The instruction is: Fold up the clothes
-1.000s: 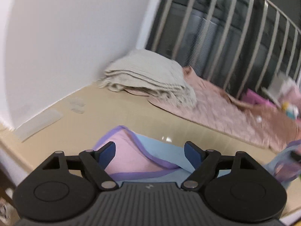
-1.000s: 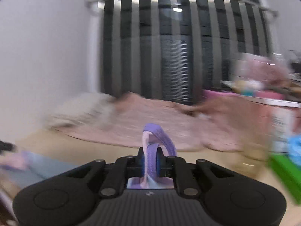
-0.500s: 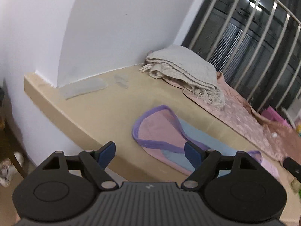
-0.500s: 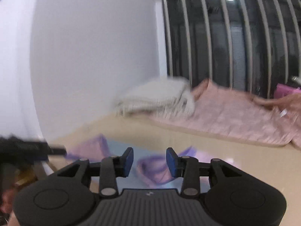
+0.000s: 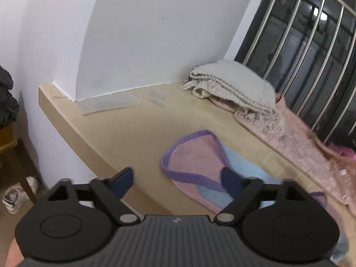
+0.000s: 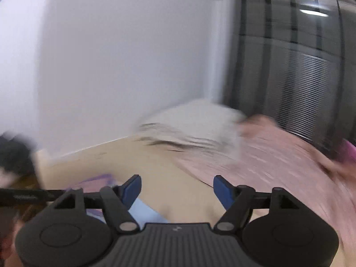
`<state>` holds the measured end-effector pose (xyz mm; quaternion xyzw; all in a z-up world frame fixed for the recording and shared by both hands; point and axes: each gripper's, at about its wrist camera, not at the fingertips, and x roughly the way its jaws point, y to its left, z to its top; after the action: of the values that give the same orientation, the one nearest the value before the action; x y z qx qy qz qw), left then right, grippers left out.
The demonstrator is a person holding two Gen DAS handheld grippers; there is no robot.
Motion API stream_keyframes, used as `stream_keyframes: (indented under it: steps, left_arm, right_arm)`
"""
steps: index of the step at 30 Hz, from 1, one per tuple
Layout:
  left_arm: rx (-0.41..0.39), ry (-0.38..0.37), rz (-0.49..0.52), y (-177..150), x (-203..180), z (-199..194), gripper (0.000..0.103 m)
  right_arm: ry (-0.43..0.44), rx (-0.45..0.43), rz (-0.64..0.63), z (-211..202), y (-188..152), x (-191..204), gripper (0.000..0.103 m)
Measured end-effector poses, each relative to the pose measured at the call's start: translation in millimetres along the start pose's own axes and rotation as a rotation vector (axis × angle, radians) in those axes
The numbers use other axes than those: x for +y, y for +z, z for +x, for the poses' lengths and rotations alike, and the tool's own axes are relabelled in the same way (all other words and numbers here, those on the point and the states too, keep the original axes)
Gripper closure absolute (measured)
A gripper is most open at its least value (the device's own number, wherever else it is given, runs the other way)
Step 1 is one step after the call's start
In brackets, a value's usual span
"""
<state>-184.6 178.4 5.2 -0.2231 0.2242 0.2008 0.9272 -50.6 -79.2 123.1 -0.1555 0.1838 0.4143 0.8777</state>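
Observation:
A small pink and light blue garment [image 5: 193, 153] with purple trim lies flat on the beige ledge [image 5: 124, 129]. My left gripper [image 5: 175, 173] hovers over the ledge's near edge, just short of the garment's trim. Its jaws are wide and closing a little, with no cloth pinched between them. In the blurred right wrist view, my right gripper [image 6: 176, 179] is over bare ledge with its jaws opening and nothing between them. The garment [image 6: 144, 209] lies below its left finger.
A folded grey-beige blanket [image 5: 235, 86] sits in the far corner on a pink quilted cloth [image 5: 300, 146] that runs along the barred window [image 5: 311, 44]. Clear plastic strips [image 5: 106, 105] lie by the white wall. A wooden chair [image 5: 9, 142] and a shoe [image 5: 15, 193] are below on the left.
My right gripper let go of the purple trim, opened wide and swung left toward the wall corner. My left gripper drew back from over the garment toward the ledge's edge and rolled.

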Motion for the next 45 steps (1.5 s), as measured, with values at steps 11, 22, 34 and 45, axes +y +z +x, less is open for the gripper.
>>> stream_keyframes:
  steps: [11, 22, 34, 45]
  left_arm:
    - [0.017, 0.001, -0.01, 4.3, -7.9, 12.7, 0.072]
    - [0.026, -0.159, -0.025, 33.2, -17.7, 41.8, 0.1]
    - [0.163, -0.58, 0.23, 135.8, -214.6, 132.2, 0.099]
    - [0.313, -0.528, 0.226, 100.3, -255.0, 162.2, 0.051]
  right_arm:
    - [0.377, 0.408, -0.194, 206.2, 50.7, 51.6, 0.046]
    - [0.25, 0.394, -0.001, 220.2, 35.3, 19.0, 0.101]
    - [-0.289, 0.118, 0.563, 89.6, 36.3, -191.6, 0.101]
    - [-0.436, 0.187, 0.648, 67.3, -6.0, -253.8, 0.07]
